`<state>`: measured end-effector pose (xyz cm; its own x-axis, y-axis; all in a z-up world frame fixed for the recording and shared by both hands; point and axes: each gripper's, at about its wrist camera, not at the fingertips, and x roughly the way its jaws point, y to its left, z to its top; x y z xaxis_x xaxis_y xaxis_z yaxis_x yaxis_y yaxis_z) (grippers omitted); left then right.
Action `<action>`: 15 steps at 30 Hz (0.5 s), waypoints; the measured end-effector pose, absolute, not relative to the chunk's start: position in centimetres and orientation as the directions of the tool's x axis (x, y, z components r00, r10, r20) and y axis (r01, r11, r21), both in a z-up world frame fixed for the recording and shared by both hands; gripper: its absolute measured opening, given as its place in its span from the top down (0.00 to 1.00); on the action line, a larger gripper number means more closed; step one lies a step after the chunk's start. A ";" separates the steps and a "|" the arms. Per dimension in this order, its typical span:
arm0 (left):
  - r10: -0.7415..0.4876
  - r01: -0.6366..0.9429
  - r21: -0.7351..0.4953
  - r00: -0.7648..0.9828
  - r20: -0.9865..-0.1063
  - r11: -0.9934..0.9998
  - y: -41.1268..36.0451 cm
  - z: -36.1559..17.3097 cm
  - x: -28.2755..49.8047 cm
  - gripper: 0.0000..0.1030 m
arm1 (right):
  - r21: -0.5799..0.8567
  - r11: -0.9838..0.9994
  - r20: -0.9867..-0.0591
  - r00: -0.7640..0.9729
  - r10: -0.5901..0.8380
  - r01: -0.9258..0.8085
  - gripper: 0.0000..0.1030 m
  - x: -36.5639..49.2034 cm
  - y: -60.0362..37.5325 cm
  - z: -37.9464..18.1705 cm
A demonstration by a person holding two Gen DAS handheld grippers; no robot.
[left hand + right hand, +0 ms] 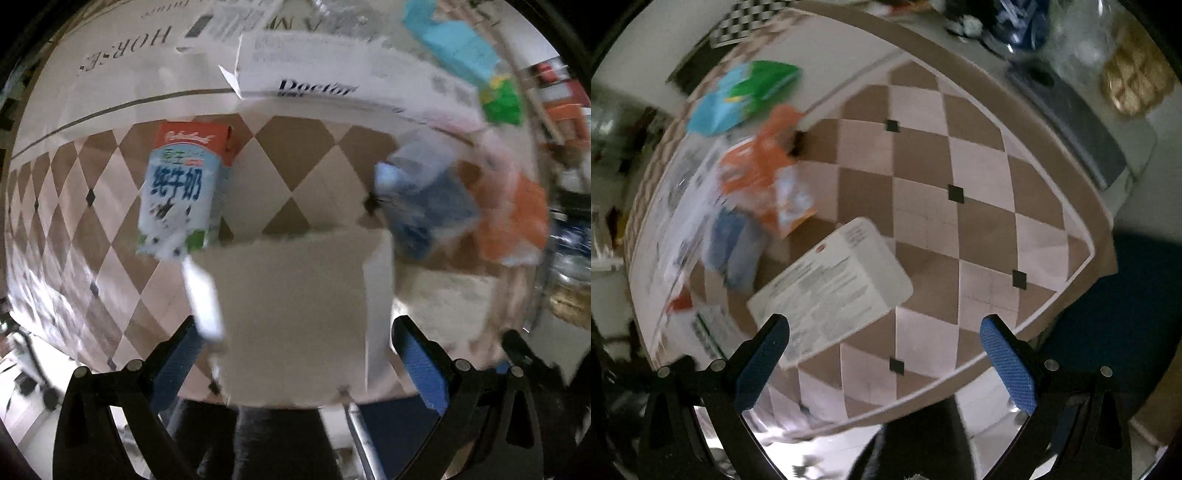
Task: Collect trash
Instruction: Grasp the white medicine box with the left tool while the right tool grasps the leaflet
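In the left wrist view a milk carton (181,192) with a red top stands on the checkered tablecloth (295,155). A flat white box (295,314) lies between the fingers of my open left gripper (295,354); whether they touch it I cannot tell. A blue wrapper (424,206) and an orange wrapper (513,221) lie to the right. In the right wrist view the same white box (831,291) lies just ahead and left of my open, empty right gripper (882,354). The orange wrapper (764,166), the blue wrapper (735,243) and a green and light-blue packet (746,96) lie further left.
A white "Doctor" box (332,70) and printed papers lie at the far side of the table. A light-blue and green packet (476,62) sits at the top right. A grey tray (1071,114), a clear jar (1126,74) and a blue chair seat (1115,317) lie beyond the table edge.
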<state>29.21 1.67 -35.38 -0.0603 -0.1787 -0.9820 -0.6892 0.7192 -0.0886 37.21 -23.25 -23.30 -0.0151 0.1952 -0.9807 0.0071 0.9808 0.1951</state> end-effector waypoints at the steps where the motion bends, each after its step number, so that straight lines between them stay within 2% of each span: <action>1: -0.162 -0.700 -0.062 -0.078 -0.984 0.712 1.7 -36.0 29.4 0.09 | 0.206 0.978 -0.978 -0.027 0.207 0.032 0.00 37.4 -23.4 -23.7; 2: -0.158 -0.707 -0.052 -0.085 -0.984 0.705 1.8 -36.2 29.3 0.16 | 0.220 0.973 -0.974 -0.043 0.224 0.073 0.00 37.6 -23.6 -24.4; 5: -0.159 -0.730 -0.062 -0.065 -0.985 0.681 2.4 -35.8 28.7 0.18 | 0.271 0.942 -0.951 -0.092 0.294 0.200 0.00 37.6 -23.6 -26.0; 8: -0.095 -0.720 -0.010 -0.077 -0.993 0.694 2.8 -34.7 27.6 0.18 | 0.296 0.895 -0.928 -0.120 0.352 0.332 0.00 37.6 -22.9 -27.6; 11: -0.039 -0.711 0.040 -0.094 -0.995 0.702 3.3 -33.9 26.1 0.18 | 0.244 0.879 -0.938 -0.130 0.321 0.409 0.00 37.8 -21.6 -28.6; 15: -0.004 -0.719 0.076 -0.109 -0.994 0.691 4.5 -33.9 23.9 0.18 | 0.118 0.897 -0.964 -0.169 0.207 0.426 0.01 38.4 -19.8 -30.2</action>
<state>23.94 4.53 -33.89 -0.1093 -0.0037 -0.9940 -0.7190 0.6907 0.0765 38.45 -19.82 -30.21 -0.1688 0.2065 -0.9638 0.4262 0.8970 0.1176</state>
